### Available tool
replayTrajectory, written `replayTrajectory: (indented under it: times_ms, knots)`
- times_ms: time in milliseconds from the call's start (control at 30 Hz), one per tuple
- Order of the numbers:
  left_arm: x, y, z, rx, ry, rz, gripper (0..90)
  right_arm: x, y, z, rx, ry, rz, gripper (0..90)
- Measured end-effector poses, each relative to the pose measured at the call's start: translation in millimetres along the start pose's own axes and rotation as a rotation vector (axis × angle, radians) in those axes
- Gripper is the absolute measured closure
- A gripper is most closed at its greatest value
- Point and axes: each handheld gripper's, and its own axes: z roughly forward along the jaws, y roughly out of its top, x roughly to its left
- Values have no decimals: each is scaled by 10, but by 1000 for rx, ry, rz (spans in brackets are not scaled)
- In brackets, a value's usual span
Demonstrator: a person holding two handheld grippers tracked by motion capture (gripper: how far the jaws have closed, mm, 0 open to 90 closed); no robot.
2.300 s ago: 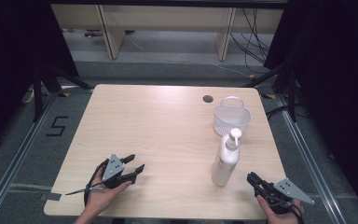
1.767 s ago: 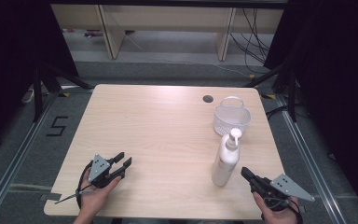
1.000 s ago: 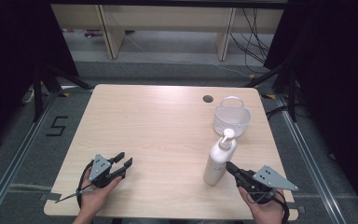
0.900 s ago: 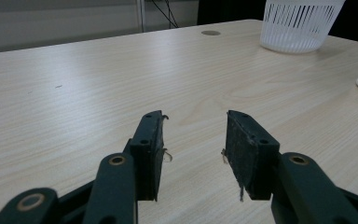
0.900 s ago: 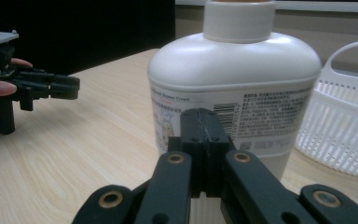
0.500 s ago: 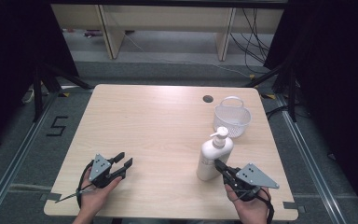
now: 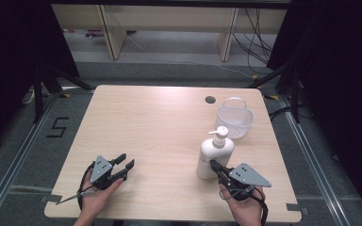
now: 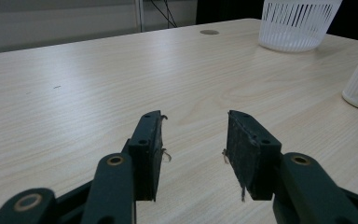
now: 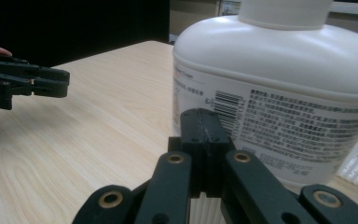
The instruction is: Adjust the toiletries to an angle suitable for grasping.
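Observation:
A white pump bottle [image 7: 214, 153] stands upright on the wooden table [image 7: 160, 127], right of centre. My right gripper [image 7: 213, 165] is shut, and its closed tips rest against the bottle's lower side from the near right. In the right gripper view the shut jaws meet right at the bottle's [image 9: 284, 93] label, with my right gripper [image 9: 204, 116] holding nothing. My left gripper [image 7: 125, 162] lies low at the near left of the table, open and empty. Its own view shows the left gripper [image 8: 193, 126] with bare table between the pads.
A white mesh basket [image 7: 234, 120] sits behind the bottle near the far right edge, also seen as basket [image 8: 298, 23]. A small round hole [image 7: 210, 100] marks the table top beyond it. Bare wood spans the middle between my hands.
The right gripper and the bottle have slid leftward together, away from the basket. The left hand shifted slightly left early on and has stayed still since.

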Motion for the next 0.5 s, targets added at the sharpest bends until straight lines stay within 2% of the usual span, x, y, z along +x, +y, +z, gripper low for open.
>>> replayTrajectory:
  times_ms: [67, 167, 200, 233, 367, 400, 500]
  knots:
    - [0, 0, 0, -1, -1, -1, 551, 22, -3, 31, -3, 15, 17, 900]
    - [0, -1, 0, -1, -2, -1, 550, 44, 6, 71, 3, -11, 0, 900]
    - [1, -1, 0, -1, -2, 0, 550, 70, 2, 85, 2, -15, 29, 900]
    - [0, -1, 0, -2, -3, -1, 550, 48, 4, 103, -9, -21, -1, 900]
    - [0, -1, 0, -2, -3, 0, 550, 79, 3, 132, -3, -23, 29, 900]
    - [0, -1, 0, -2, -3, 0, 549, 57, 6, 142, -14, -30, -5, 900]
    - [0, -1, -2, -1, -4, 1, 549, 71, 5, 158, -17, -39, 5, 900]
